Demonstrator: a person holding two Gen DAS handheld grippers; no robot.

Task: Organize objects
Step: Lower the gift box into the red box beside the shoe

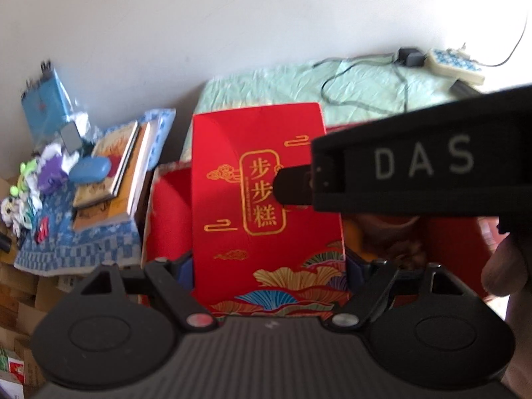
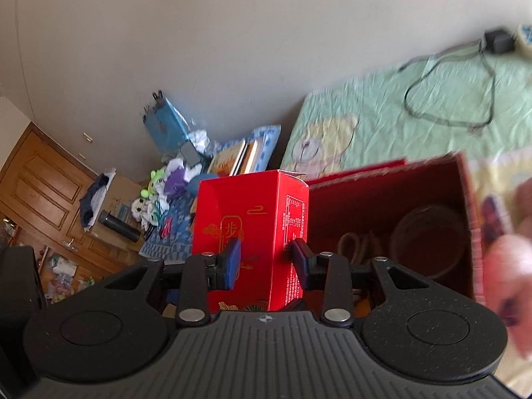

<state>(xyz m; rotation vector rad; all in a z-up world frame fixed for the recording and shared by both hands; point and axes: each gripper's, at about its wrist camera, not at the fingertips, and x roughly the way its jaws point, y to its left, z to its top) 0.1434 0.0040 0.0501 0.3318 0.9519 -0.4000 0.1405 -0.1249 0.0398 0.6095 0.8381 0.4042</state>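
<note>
A tall red carton with gold characters [image 1: 232, 149] is held upright over a big open red box [image 1: 169, 206]. My left gripper [image 1: 269, 266] is shut on the carton's wide faces, a blue pad on each side. From the right, the other gripper's black finger [image 1: 292, 186] lies against the carton's front. In the right wrist view the same carton [image 2: 252, 199] sits between the blue pads of my right gripper [image 2: 266, 256], which is shut on it across the narrow width. The open red box [image 2: 465, 193] lies just right of it, with a round woven basket [image 2: 429, 236] inside.
A bed with a green sheet [image 1: 282, 83] carries a black cable and charger [image 1: 349, 76]. To the left are stacked books [image 1: 113, 173], a blue checked cloth [image 1: 83, 242] and plush toys [image 2: 156, 196]. A wooden door [image 2: 40, 186] stands far left. A person's finger [image 2: 508, 272] shows at right.
</note>
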